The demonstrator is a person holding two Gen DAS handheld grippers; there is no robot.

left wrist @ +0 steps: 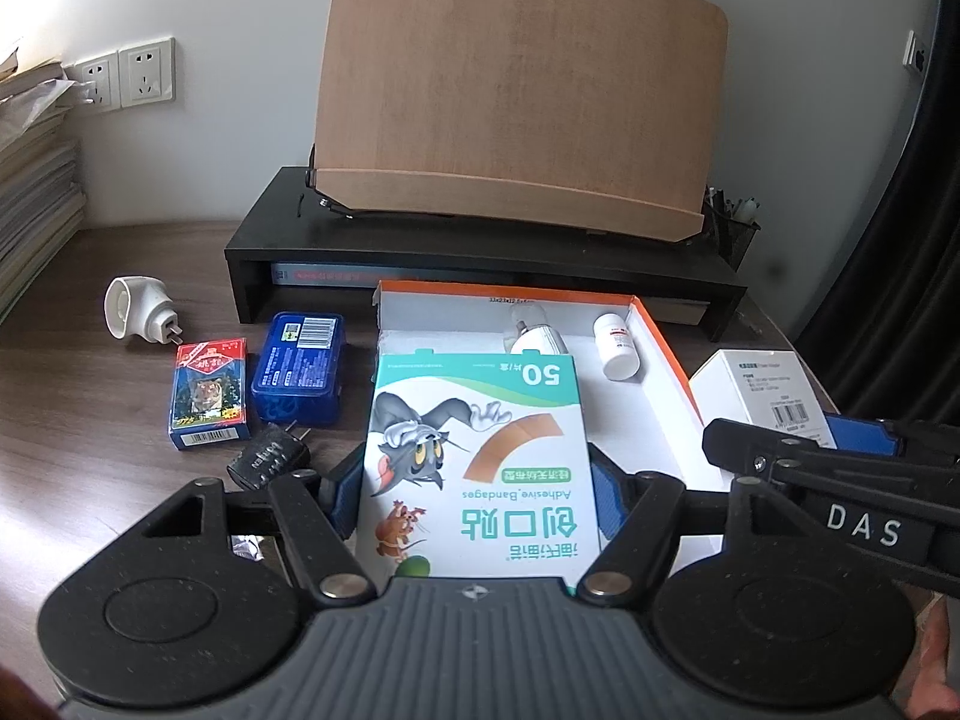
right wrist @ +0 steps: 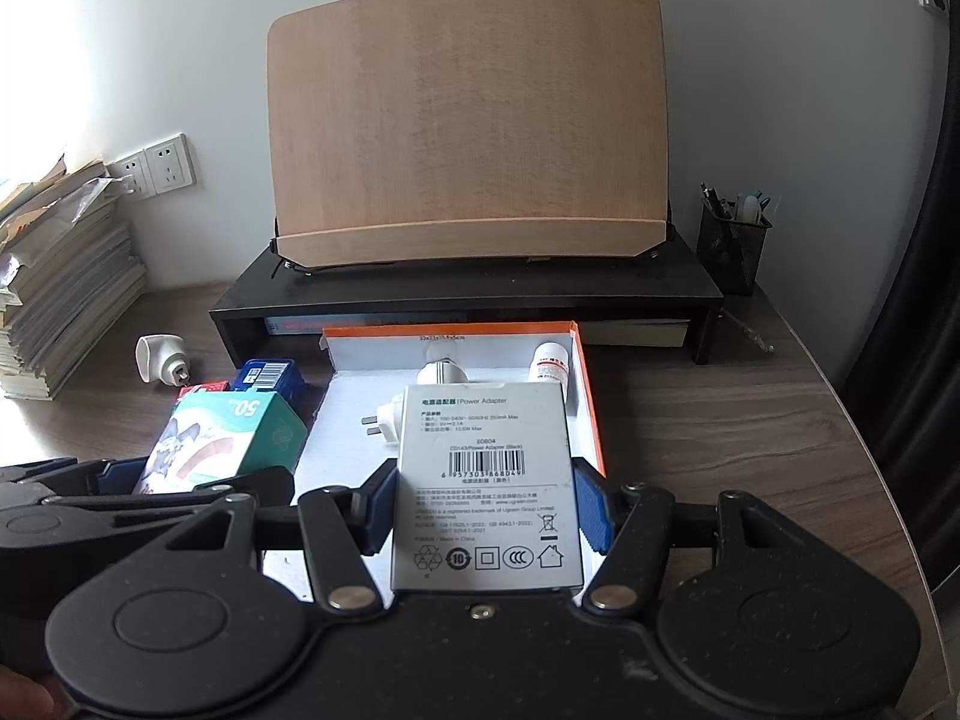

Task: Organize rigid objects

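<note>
On the bandage box [left wrist: 474,468] we read "50" in white on its green band, "Adhesive Bandages" and the large green characters "创口贴", all upside down from the left wrist view. The arm of the right claw [left wrist: 864,525] carries the white letters "DAS". On the white adapter box [right wrist: 486,480] we read "电源适配器 | Power Adapter", "60804", "CD143/Power Adapter (Black)", the barcode number "6 957303 868049" and "Made in China", with recycling, bin, square, CCC and house signs below. Small print on the inner wall of the orange-edged tray [right wrist: 585,396] seems to begin "33x23", the rest unclear. Labels on the card pack [left wrist: 210,396], blue case [left wrist: 299,369] and pill bottle [left wrist: 618,348] are too small to read.
</note>
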